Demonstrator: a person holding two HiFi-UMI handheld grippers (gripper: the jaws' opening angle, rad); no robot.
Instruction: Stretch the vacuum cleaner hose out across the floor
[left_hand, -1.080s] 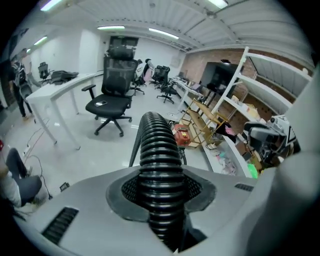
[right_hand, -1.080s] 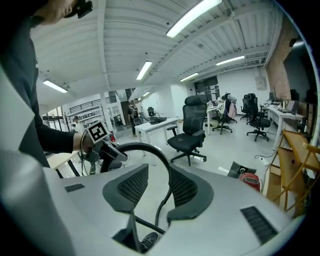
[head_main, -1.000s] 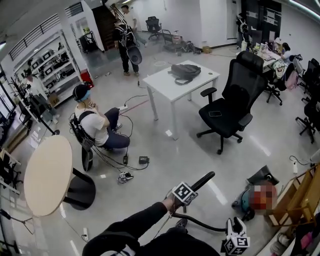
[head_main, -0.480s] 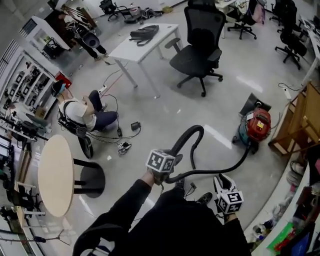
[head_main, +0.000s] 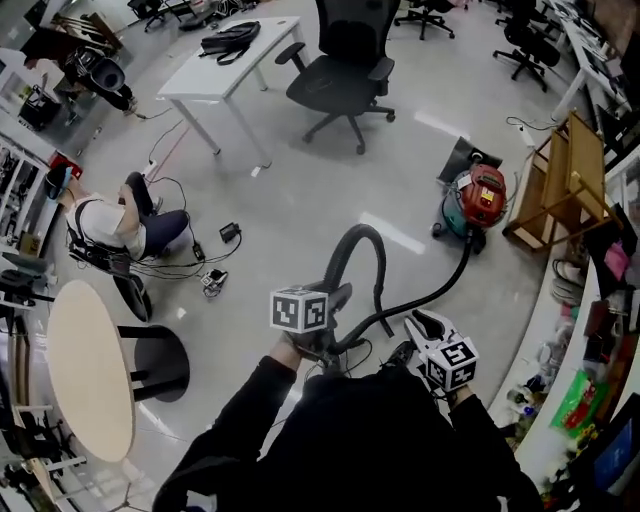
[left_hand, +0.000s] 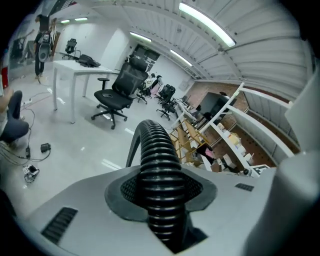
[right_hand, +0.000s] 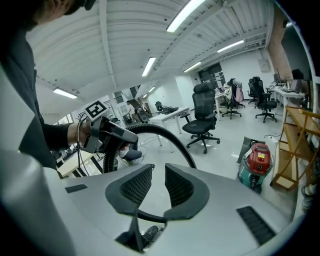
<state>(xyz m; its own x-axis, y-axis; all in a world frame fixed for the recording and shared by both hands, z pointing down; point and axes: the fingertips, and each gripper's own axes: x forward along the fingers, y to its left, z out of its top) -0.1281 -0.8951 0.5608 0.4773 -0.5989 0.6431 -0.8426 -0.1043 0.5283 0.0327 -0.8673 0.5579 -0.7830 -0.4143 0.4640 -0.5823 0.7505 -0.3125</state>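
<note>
A black ribbed vacuum hose (head_main: 362, 235) rises from my left gripper (head_main: 328, 312) in a tall arch. It drops back beside my legs and runs across the floor to the red and teal vacuum cleaner (head_main: 478, 197). In the left gripper view, my left gripper (left_hand: 161, 196) is shut on the hose (left_hand: 155, 145), which sticks out straight ahead. My right gripper (head_main: 421, 327) hangs just right of the hose's low bend. In the right gripper view, my right gripper (right_hand: 158, 186) is closing with nothing between its pads. The hose (right_hand: 165, 131) and the vacuum cleaner (right_hand: 256, 159) lie beyond it.
A black office chair (head_main: 340, 75) and a white table (head_main: 215, 75) stand ahead. A person (head_main: 110, 225) sits on the floor at left among cables (head_main: 215, 280). A round table (head_main: 85, 370) is near left, and a wooden rack (head_main: 560, 180) stands behind the vacuum.
The head view has swung down and right, so the vacuum now sits further up the picture. The hose above my left gripper has bent from a short stub into a high arch.
</note>
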